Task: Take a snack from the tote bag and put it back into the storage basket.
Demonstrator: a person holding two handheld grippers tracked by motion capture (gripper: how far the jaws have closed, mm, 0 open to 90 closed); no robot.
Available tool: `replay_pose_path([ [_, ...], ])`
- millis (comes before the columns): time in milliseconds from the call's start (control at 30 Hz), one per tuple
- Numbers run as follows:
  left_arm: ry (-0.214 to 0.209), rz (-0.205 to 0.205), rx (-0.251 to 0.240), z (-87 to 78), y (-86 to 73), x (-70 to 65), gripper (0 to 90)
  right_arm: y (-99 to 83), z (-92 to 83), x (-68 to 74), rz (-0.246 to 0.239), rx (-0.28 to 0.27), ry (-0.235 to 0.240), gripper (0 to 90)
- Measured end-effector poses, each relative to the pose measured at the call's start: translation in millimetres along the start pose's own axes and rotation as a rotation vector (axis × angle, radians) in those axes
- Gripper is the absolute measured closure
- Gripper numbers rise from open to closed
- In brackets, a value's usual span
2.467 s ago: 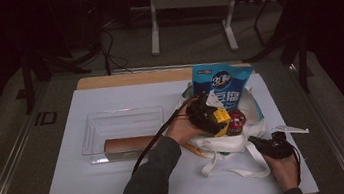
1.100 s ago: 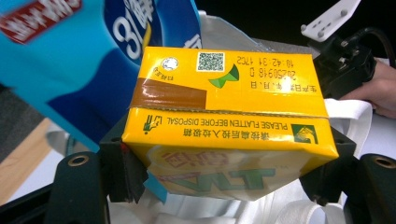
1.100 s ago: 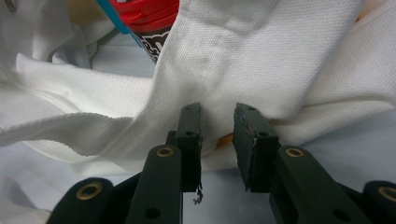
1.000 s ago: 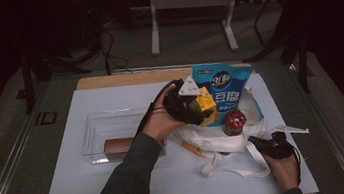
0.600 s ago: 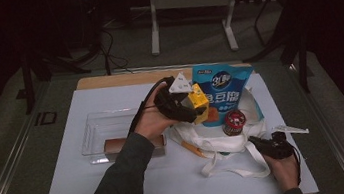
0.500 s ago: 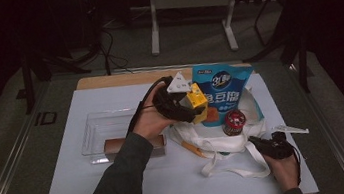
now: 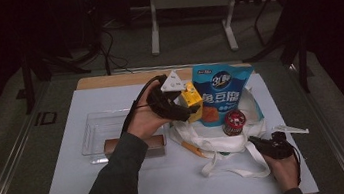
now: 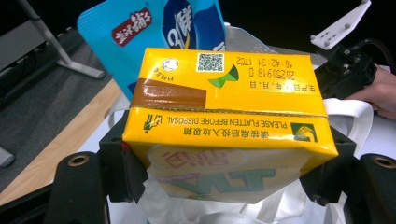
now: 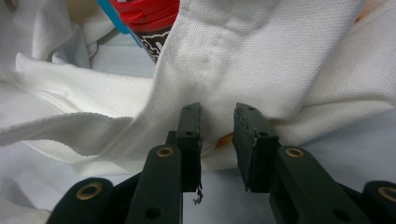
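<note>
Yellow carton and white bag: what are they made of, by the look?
Carton: looks like coated paperboard, slightly glossy; sharp folded seams, printed "flatten before disposal".
Bag: seemingly woven cotton or canvas, matte; visible weave, soft folds, flat strap handles.

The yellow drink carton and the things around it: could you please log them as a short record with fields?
held item: yellow drink carton, clamped by the left hand-held gripper above the table
bag: white tote bag, lying open
in the bag: blue snack pouch, red-capped can
right hand-held gripper: jaws slightly apart at the bag's fabric, pads not pressing
tray: clear tray, brown bar at its near edge
</note>
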State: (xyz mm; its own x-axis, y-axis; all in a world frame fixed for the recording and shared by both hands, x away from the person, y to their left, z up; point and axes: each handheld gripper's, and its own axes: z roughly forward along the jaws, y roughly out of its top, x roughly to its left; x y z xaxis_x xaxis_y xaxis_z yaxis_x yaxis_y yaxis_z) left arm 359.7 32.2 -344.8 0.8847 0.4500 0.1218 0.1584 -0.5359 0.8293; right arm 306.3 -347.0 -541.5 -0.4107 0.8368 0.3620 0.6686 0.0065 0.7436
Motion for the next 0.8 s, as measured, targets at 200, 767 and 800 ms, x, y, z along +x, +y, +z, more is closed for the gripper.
replay_pose_path([
  [200,0.012,-0.014,-0.001,-6.1,-1.9,3.9,28.8,0.0,0.0,0.0,0.000,0.000,0.000,71.9],
  [767,0.081,-0.060,0.000,-22.9,-10.7,16.0,28.8,-0.1,0.1,-0.1,0.000,-0.002,0.001,71.8],
  [800,0.084,-0.067,-0.004,-23.6,-11.5,16.5,28.9,-0.1,0.1,-0.1,0.000,-0.002,0.001,71.9],
])
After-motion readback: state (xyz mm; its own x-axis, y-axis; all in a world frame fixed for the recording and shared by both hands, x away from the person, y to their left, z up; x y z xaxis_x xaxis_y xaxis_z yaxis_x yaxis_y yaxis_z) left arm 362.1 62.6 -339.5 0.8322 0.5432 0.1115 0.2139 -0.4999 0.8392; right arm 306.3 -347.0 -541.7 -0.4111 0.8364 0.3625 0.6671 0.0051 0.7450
